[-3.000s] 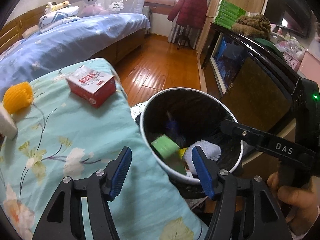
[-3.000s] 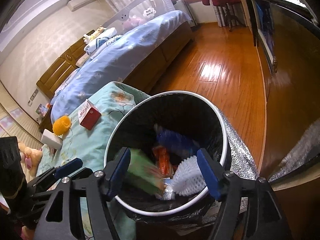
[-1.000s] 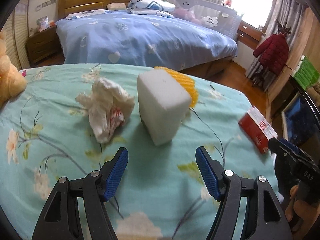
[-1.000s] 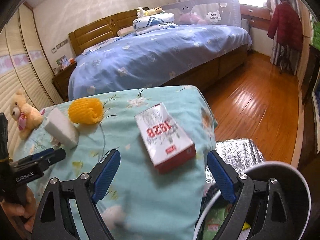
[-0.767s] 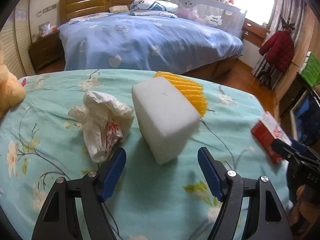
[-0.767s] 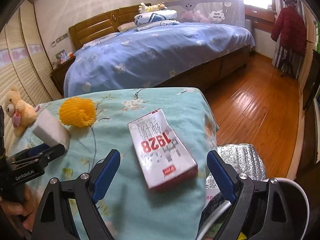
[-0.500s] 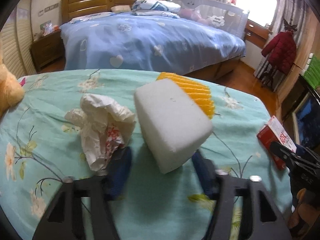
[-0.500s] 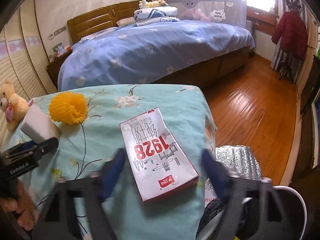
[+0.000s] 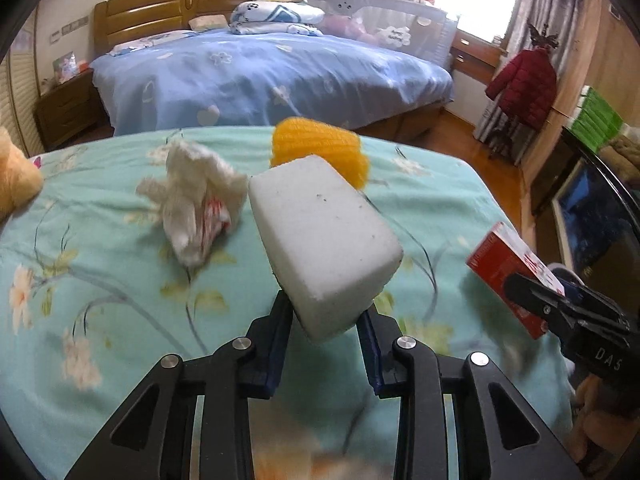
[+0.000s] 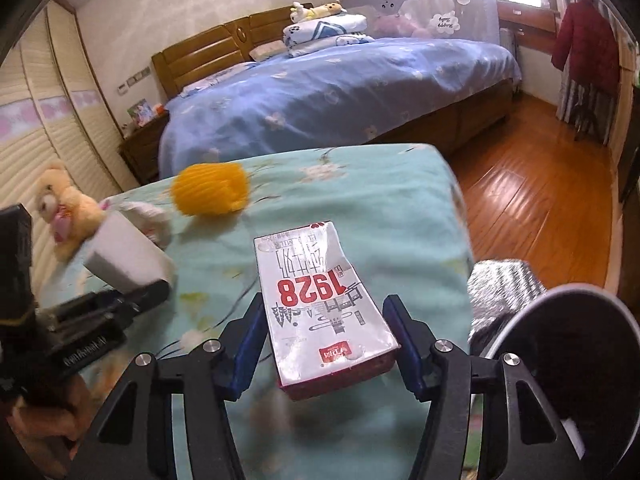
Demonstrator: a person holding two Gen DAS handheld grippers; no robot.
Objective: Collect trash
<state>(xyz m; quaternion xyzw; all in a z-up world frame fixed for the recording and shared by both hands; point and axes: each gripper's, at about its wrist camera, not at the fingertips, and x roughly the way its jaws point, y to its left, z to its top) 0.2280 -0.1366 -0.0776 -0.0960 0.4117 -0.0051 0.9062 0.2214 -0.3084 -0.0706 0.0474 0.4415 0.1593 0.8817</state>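
Left gripper (image 9: 325, 330) jaws were closing, pinching white foam block (image 9: 324, 240); right gripper (image 10: 325, 334) jaws were closing around red carton (image 10: 320, 304), pads apart from it.

You have a white foam block (image 9: 324, 240) tilted up off the floral cloth, and a red carton (image 10: 320, 300) marked 1928 lying flat near the cloth's edge. A crumpled white tissue (image 9: 196, 200) and an orange mesh ball (image 9: 320, 148) lie behind the block.
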